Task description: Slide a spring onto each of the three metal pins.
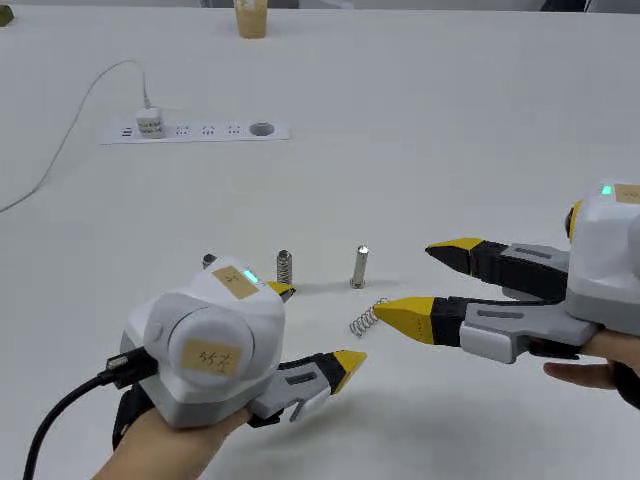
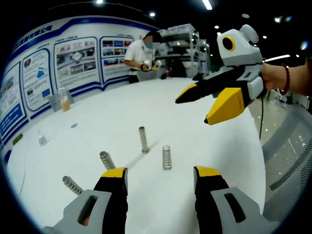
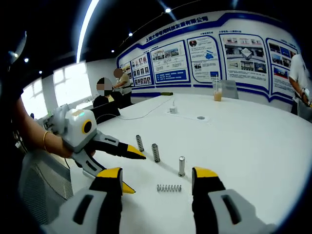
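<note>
Lying on its side on the white worktop (image 1: 420, 120), just beside the bare steel pin (image 1: 360, 266) toward the near edge, one small coiled wire spring (image 1: 367, 318) is left to be fitted. It is judged light, springy and apt to roll; a gentle hold across its middle coils is advised. Three pins and three springs are counted, with two spring-sleeved pins (image 3: 155, 152) done. The left hand-held gripper (image 1: 318, 325) and right hand-held gripper (image 1: 404, 279) are spread, grasping nothing.

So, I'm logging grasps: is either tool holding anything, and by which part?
Nothing is held: left tool and right tool are both open, and the loose spring lies on the table.
</note>
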A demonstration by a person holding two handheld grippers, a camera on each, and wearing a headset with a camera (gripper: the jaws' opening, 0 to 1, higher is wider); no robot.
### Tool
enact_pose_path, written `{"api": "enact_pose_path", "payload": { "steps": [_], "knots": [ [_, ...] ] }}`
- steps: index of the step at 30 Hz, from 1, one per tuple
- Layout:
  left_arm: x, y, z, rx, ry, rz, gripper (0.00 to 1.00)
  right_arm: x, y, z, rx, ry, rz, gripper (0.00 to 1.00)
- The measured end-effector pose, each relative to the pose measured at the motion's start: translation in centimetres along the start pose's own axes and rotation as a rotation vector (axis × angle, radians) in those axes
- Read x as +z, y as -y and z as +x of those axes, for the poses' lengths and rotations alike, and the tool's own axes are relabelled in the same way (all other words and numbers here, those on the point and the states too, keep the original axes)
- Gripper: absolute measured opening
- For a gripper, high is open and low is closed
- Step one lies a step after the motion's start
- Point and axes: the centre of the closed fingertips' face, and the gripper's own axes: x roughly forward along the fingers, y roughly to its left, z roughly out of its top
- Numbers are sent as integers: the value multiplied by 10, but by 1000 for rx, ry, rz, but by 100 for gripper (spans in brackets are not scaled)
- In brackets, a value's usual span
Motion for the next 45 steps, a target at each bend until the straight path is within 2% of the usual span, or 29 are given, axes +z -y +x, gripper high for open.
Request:
{"api": "enact_pose_path", "payload": {
  "steps": [10,17,26,33,45],
  "knots": [
    [-3,4,19,-24,-11,-1,45,-5,4,-9,11,11,-10,61],
    [-7,3,32,-29,-30,7,41,-18,4,-13,14,-14,-20,65],
    [-10,6,46,-61,-49,4,35,-32,-2,-16,21,-52,-30,67],
    [-16,8,50,-80,-72,0,27,-33,0,-19,10,-49,-30,66],
    [-17,11,54,-108,-89,8,19,-40,1,-22,-3,-68,-16,64]
  ]
}}
